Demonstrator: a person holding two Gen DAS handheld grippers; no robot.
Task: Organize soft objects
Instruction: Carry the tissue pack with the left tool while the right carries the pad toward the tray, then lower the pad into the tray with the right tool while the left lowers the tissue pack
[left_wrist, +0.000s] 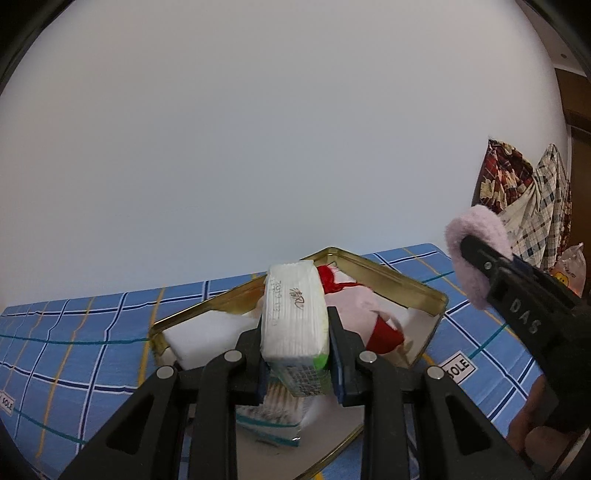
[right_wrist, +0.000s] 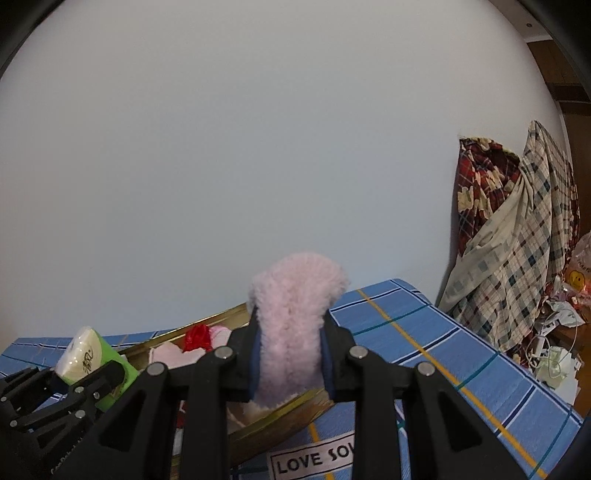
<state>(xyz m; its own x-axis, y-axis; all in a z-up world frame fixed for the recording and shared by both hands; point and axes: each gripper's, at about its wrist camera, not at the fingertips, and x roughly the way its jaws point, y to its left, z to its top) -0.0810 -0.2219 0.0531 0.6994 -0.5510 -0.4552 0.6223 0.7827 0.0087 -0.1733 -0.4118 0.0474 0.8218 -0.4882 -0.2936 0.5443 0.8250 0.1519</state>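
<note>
My left gripper (left_wrist: 295, 325) is shut on a white and green tissue pack (left_wrist: 293, 321) and holds it above a gold metal tin (left_wrist: 406, 282). The tin holds white foam, pink cloth (left_wrist: 354, 306) and red pieces (left_wrist: 384, 338). A second tissue pack (left_wrist: 273, 413) lies low in the tin under the gripper. My right gripper (right_wrist: 290, 332) is shut on a fluffy pink plush piece (right_wrist: 291, 325), held up above the tin's near rim (right_wrist: 288, 410). It shows at the right of the left wrist view (left_wrist: 476, 258). The left gripper with its pack (right_wrist: 90, 360) shows at the lower left of the right wrist view.
The tin sits on a blue plaid bed sheet (left_wrist: 74, 350) with "LOVE SOLE" labels (right_wrist: 314, 459). A plain white wall stands behind the bed. Patterned and checked fabrics (right_wrist: 517, 240) hang at the right, with clutter and cables (right_wrist: 554, 354) below them.
</note>
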